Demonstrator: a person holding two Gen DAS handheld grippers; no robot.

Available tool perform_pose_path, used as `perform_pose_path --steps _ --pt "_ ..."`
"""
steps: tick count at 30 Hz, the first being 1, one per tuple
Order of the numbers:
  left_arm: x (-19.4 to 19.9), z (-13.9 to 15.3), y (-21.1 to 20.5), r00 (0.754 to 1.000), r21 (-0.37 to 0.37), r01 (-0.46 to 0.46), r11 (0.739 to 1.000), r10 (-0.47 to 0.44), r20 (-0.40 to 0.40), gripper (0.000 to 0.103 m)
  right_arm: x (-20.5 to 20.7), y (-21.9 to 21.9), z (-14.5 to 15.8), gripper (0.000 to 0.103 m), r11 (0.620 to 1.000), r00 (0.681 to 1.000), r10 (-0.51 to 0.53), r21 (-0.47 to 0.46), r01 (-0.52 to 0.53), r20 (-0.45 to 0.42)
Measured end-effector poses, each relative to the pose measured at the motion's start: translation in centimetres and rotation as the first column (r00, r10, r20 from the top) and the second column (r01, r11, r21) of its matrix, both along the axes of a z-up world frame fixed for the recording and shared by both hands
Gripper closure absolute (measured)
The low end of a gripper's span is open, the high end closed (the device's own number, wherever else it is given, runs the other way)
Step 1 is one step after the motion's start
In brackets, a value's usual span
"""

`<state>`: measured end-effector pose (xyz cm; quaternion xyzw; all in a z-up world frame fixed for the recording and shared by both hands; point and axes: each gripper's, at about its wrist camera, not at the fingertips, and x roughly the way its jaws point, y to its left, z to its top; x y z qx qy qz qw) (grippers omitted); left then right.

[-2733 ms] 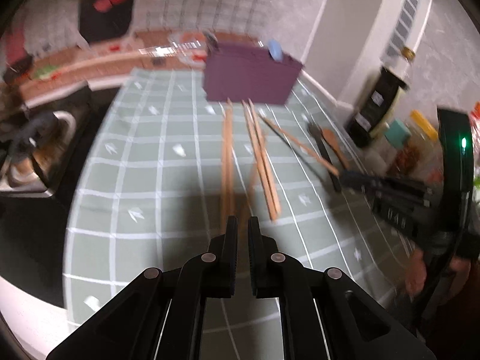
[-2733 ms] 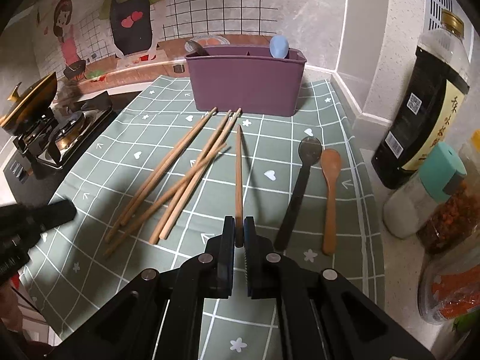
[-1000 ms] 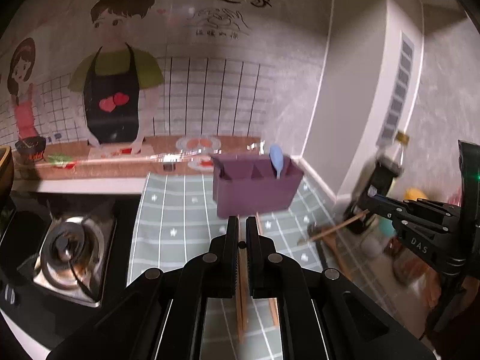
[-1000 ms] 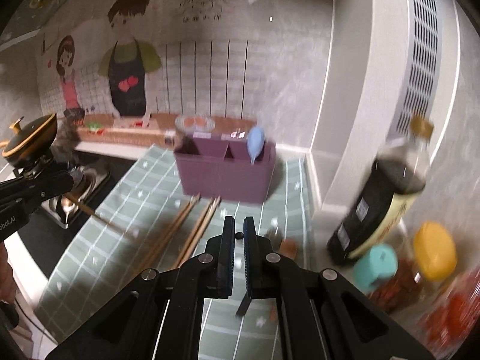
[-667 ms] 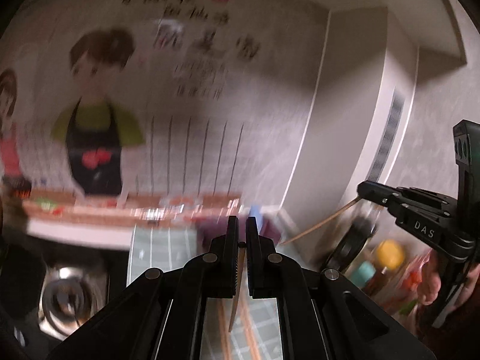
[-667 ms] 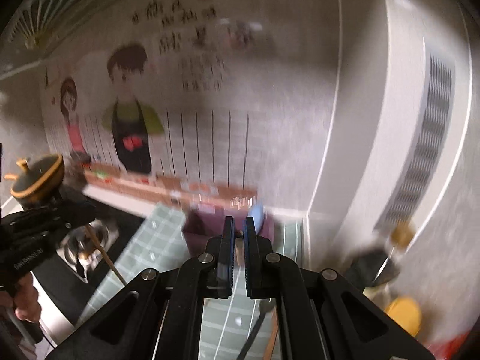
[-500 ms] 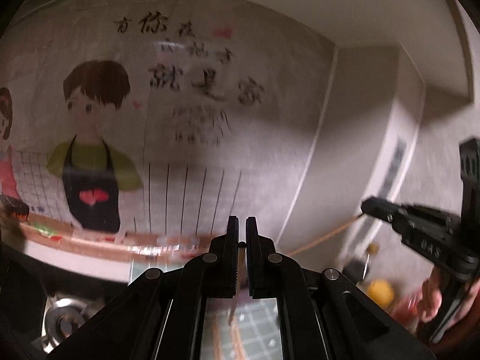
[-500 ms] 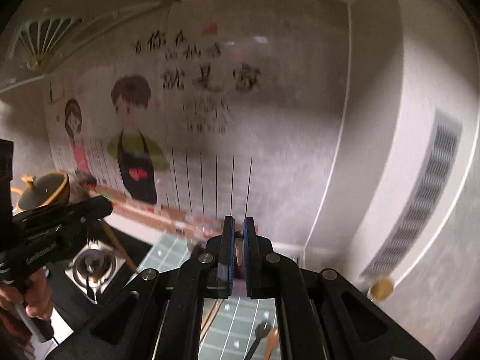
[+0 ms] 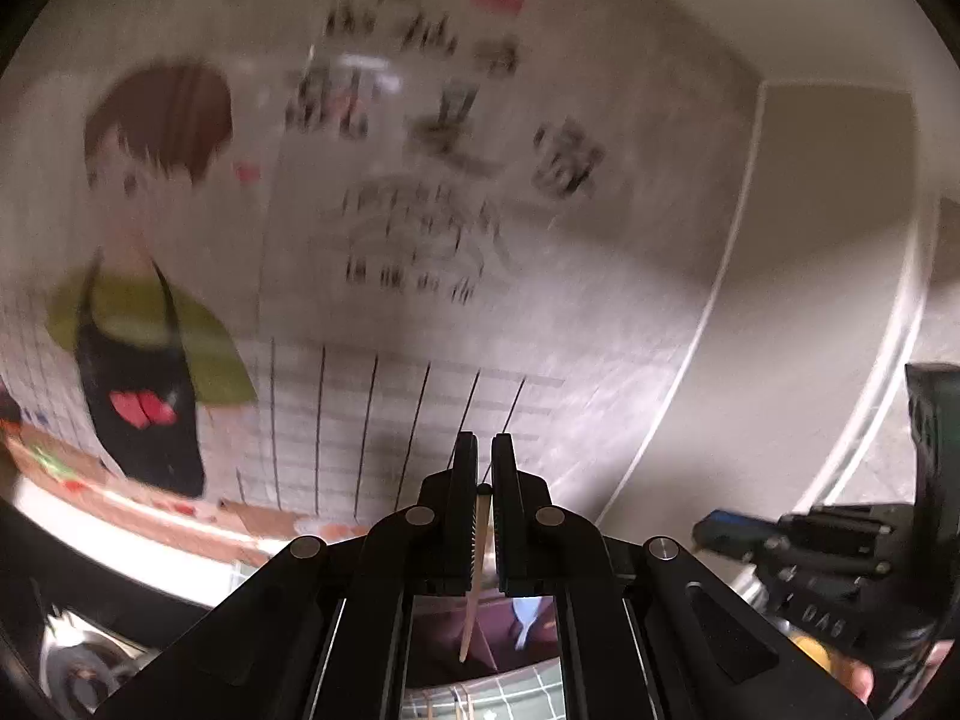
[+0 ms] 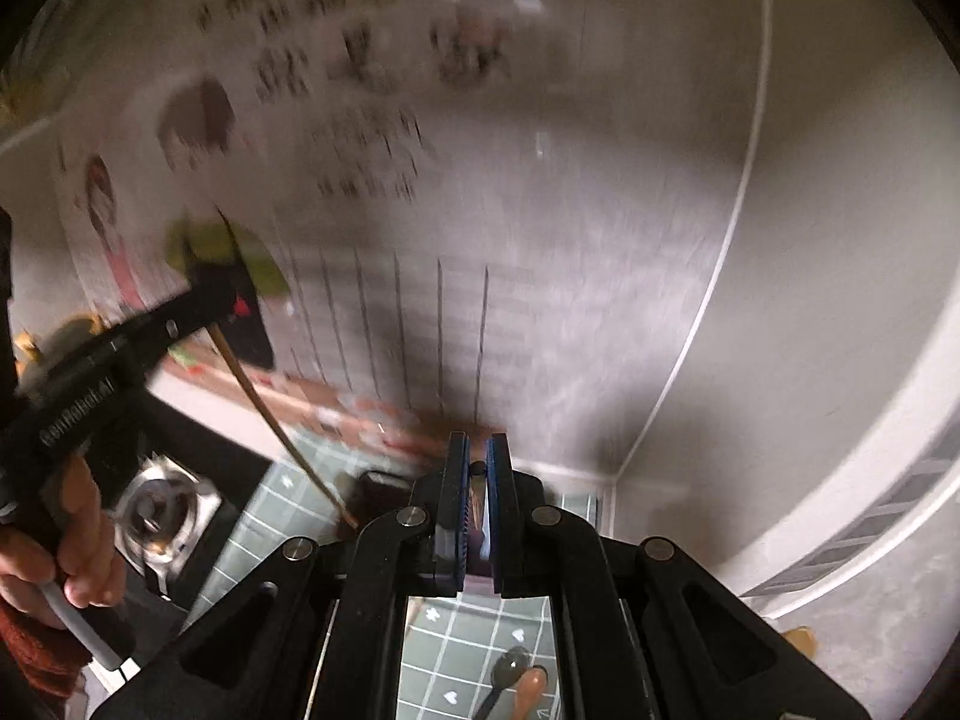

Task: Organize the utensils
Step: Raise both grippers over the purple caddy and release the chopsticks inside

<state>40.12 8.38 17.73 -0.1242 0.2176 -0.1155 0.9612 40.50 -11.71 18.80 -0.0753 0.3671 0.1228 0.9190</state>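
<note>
Two grippers are raised above the table, each aimed at the illustrated wall [image 9: 420, 210] and tilted slightly downward.

Left gripper [image 9: 485, 480]: jaws closed on a wooden chopstick [image 9: 474, 576]. In the left wrist view the chopstick hangs from between the pads toward 6 o'clock, its tip in front of the purple utensil holder [image 9: 444, 636], which sits below the gripper at 6 o'clock. A blue spoon [image 9: 523, 618] stands in the holder, just to the 3 o'clock side of the chopstick tip. In the right wrist view the left gripper [image 10: 216, 294] enters from 9 o'clock, held by a hand [image 10: 66, 540], and the chopstick slants from the pads toward 5 o'clock, its lower end over the holder's dark edge [image 10: 378, 492].

Right gripper [image 10: 478, 462]: jaws closed on a second chopstick [image 10: 477, 498], seen end-on as a thin strip between the pads. The holder lies directly below, mostly hidden by the gripper body. At 6 o'clock, on the green patterned table mat [image 10: 456, 648], a dark spoon [image 10: 507, 675] and a wooden spoon [image 10: 531, 690] lie side by side. A stove burner [image 10: 159, 516] sits at 8 o'clock.
</note>
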Motion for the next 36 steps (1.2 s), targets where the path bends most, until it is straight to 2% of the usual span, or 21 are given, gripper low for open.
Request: perform_pose_path --steps 4,10,15,19,21,25,27,30,36 --pt "2.8 -4.2 -0.8 0.997 0.010 0.005 1.000 -0.004 -0.072 0.099 3.1 0.2 -4.4 0.098 1.000 0.995 -0.003 -0.007 0.002 -0.098" --pt "5.7 -9.1 -1.6 0.985 0.010 0.032 0.999 -0.030 -0.170 0.098 6.1 0.2 -9.3 0.098 1.000 0.978 -0.013 0.003 0.014 -0.207" --pt "7.7 -11.9 -1.7 0.967 -0.010 0.052 0.999 -0.053 -0.249 0.098 7.4 -0.2 -11.6 0.098 1.000 0.968 -0.016 0.010 0.019 -0.250" --pt "8.6 -13.4 -1.7 0.952 -0.029 0.069 0.997 -0.074 -0.297 0.096 8.0 -0.3 -11.8 0.097 1.000 0.968 -0.002 0.025 0.008 -0.252" --pt "8.8 -13.6 -1.7 0.947 -0.036 0.077 0.996 -0.084 -0.311 0.095 8.2 -0.4 -12.1 0.096 0.998 0.963 0.020 0.062 -0.003 -0.269" --pt "8.7 -13.2 -1.5 0.946 -0.056 0.084 0.995 -0.097 -0.311 0.094 8.1 -0.3 -12.5 0.094 0.998 0.971 0.024 0.062 -0.010 -0.238" --pt "8.3 -12.3 -1.2 0.950 -0.057 0.086 0.995 -0.099 -0.296 0.092 7.7 -0.3 -12.1 0.087 0.999 0.979 0.018 0.054 -0.007 -0.203" --pt "7.4 -10.6 -0.6 0.960 -0.060 0.078 0.995 -0.091 -0.264 0.087 6.5 -0.8 -10.8 0.077 0.999 0.992 0.005 0.054 0.001 -0.123" --pt "4.1 -7.8 0.8 0.978 -0.051 0.042 0.998 -0.052 -0.202 0.081 3.3 -2.4 -7.2 0.071 0.996 0.999 -0.037 0.079 0.036 0.017"
